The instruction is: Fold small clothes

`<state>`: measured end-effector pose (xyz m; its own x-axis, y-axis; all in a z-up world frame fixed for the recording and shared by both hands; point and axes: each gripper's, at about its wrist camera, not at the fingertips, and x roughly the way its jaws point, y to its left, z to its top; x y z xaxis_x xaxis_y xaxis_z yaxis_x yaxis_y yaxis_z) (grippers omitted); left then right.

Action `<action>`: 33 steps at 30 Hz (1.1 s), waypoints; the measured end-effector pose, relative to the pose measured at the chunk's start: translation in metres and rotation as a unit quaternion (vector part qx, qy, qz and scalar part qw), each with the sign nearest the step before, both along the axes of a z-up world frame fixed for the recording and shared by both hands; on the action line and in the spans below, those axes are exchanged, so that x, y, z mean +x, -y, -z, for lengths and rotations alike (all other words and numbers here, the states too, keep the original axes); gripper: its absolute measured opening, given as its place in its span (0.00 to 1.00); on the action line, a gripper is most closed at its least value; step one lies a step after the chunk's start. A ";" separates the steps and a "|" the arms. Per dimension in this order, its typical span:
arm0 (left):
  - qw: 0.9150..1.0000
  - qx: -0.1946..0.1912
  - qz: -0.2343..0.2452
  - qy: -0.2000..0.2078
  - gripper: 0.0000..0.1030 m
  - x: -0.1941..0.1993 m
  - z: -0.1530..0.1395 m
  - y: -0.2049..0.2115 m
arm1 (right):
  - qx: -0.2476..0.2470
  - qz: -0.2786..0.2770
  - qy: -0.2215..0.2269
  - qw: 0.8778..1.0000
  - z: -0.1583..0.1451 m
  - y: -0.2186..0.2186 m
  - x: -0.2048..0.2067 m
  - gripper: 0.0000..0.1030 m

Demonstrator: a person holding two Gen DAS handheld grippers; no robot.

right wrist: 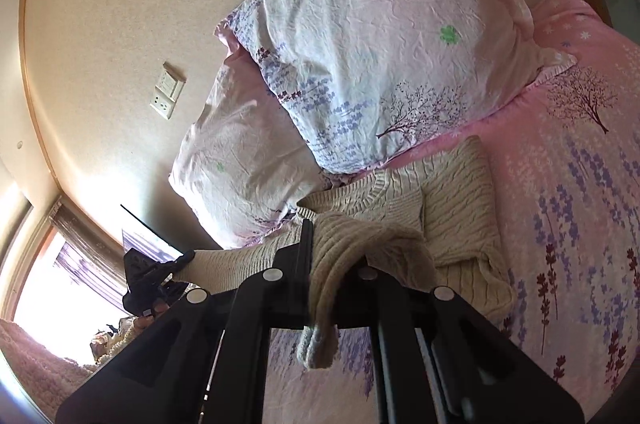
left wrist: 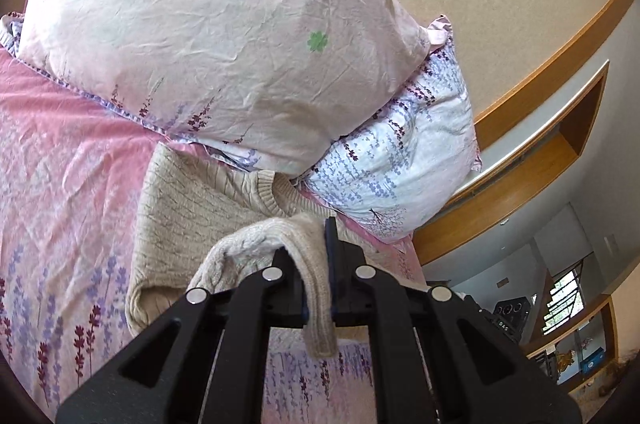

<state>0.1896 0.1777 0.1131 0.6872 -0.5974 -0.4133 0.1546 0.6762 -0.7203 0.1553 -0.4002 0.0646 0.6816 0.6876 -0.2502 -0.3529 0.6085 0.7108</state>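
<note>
A beige cable-knit sweater (left wrist: pixel 192 208) lies on the pink floral bedsheet (left wrist: pixel 60 152), its neckline toward the pillows. My left gripper (left wrist: pixel 310 252) is shut on a bunched edge of the sweater, lifted above the bed, with a strip hanging down between the fingers. In the right wrist view the sweater (right wrist: pixel 456 192) lies the same way, partly folded. My right gripper (right wrist: pixel 332 256) is shut on another bunched part of it, and fabric drapes over the right finger. The left gripper (right wrist: pixel 152 276) shows at the left, holding the stretched knit.
Two floral pillows (left wrist: pixel 200 36) are stacked at the head of the bed, just beyond the sweater; they also show in the right wrist view (right wrist: pixel 380 36). A wall with a wooden trim (left wrist: pixel 552 64) and a socket panel (right wrist: pixel 166 96) is behind.
</note>
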 end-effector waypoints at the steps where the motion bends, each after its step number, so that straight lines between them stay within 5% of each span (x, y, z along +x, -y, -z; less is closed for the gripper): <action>1: 1.000 0.003 -0.003 -0.003 0.06 0.008 0.001 0.001 | 0.003 0.007 0.001 1.000 -0.001 -0.002 0.009 0.07; 7: 0.998 0.050 -0.020 -0.017 0.06 0.061 0.009 0.014 | -0.011 0.056 -0.023 0.998 0.009 -0.014 0.066 0.07; 17: 0.985 0.096 -0.043 -0.135 0.07 0.125 0.084 0.029 | -0.023 0.118 -0.200 0.972 0.074 -0.025 0.150 0.07; 20: 0.980 0.097 -0.055 -0.164 0.14 0.135 0.098 0.029 | -0.002 0.126 -0.245 0.961 0.084 -0.022 0.162 0.18; 24: 0.983 0.065 -0.057 -0.165 0.49 0.139 0.098 0.026 | 0.032 0.139 -0.231 0.962 0.074 -0.014 0.163 0.57; 26: 0.984 0.059 -0.060 -0.159 0.61 0.138 0.092 0.024 | 0.032 0.140 -0.211 0.967 0.064 -0.010 0.159 0.58; 30: 0.988 0.041 -0.064 -0.132 0.63 0.121 0.075 0.010 | 0.000 0.143 -0.168 0.975 0.044 0.001 0.140 0.58; 33: 0.988 0.086 -0.060 -0.116 0.63 0.101 0.064 0.001 | -0.071 0.145 -0.155 0.975 0.040 0.009 0.120 0.53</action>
<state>0.2905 0.1772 0.0494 0.6237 -0.4252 -0.6560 -0.0899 0.7946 -0.6005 0.2757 -0.4092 0.0249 0.7184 0.4208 -0.5539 0.0670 0.7507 0.6573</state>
